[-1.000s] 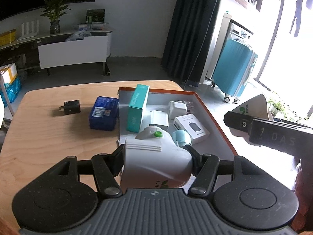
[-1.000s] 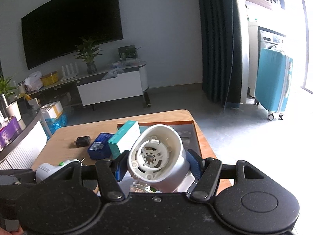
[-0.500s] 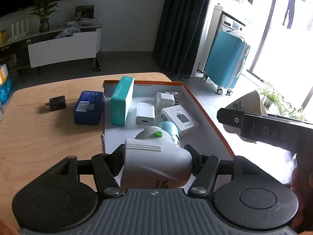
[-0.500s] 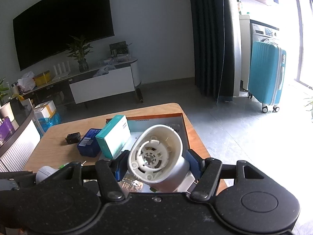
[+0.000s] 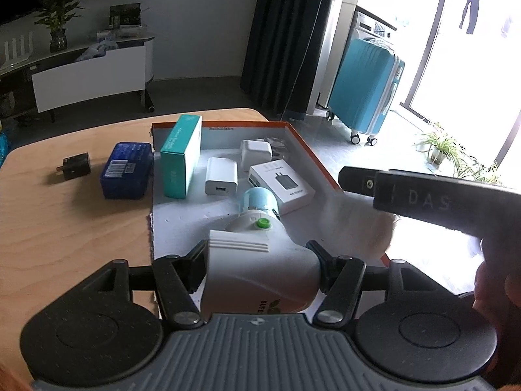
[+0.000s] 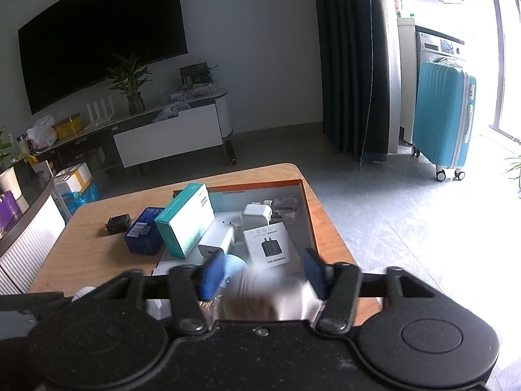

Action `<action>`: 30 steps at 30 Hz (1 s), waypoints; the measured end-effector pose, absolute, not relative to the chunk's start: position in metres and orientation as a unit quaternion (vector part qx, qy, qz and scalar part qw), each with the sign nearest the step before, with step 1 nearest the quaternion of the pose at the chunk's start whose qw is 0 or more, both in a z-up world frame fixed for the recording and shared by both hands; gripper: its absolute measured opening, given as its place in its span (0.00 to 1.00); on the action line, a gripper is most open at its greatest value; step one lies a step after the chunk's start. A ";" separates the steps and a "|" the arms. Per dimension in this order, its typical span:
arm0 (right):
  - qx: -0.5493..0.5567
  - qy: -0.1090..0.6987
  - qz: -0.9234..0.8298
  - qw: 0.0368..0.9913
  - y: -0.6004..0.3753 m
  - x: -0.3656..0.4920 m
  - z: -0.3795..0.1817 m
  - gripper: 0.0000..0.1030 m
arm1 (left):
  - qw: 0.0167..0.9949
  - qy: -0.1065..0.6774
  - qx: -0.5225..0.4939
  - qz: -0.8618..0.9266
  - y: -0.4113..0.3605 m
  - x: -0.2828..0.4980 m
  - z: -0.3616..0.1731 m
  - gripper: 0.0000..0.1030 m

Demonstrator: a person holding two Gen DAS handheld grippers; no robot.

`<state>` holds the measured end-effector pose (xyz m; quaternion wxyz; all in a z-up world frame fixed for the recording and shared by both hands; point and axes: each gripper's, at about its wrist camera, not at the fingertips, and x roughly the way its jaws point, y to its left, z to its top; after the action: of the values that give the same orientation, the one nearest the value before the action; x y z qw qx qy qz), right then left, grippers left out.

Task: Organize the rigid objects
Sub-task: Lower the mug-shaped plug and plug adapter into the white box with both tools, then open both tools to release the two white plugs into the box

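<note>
lowering the white appliance body into the near, bare end of the orange-rimmed box, by the look of it. held across its sides in the left gripper, jaws clamped firm on it, green button up, just above the box floor.

to do it well: keep it level, come down short of the pale blue roll that lies just ahead, and set the base flat before letting go. no release from height, since a hard, rounded shell like this probably rolls or knocks its neighbours.

right gripper: jaws just been closing, with a blurred white piece low between them. cannot tell whether gripped or slipping free. better to settle that piece first, then free the left.

in the box, from the far end: a white plug adapter beside some greyish plugs too small to name, a white charger, a white charger carton lying flat, and a teal carton standing on edge against the left wall. then the blue roll, touching the white carton.

outside, on the bench: a dark blue box just beside the left wall, and a black adapter a little further off. both probably yet to go in.
</note>
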<state>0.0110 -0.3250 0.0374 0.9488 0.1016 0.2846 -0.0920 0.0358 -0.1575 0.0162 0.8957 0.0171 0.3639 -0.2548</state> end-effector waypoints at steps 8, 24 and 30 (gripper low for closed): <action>0.111 0.277 -0.098 0.949 -0.331 0.010 0.036 0.54 | 0.891 0.371 0.019 -0.261 -0.163 0.038 0.010 0.62; 0.111 0.249 -0.098 0.957 -0.324 0.006 0.046 0.66 | 0.889 0.371 0.001 -0.267 -0.162 0.045 0.014 0.75; 0.105 0.245 -0.091 0.959 -0.314 0.007 0.049 0.75 | 0.900 0.373 0.001 -0.226 -0.145 0.049 0.021 0.80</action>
<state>0.0073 -0.3140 0.0485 0.9594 0.1051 0.2454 -0.0912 0.0493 -0.1448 0.0213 0.8998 0.0007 0.3734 -0.2259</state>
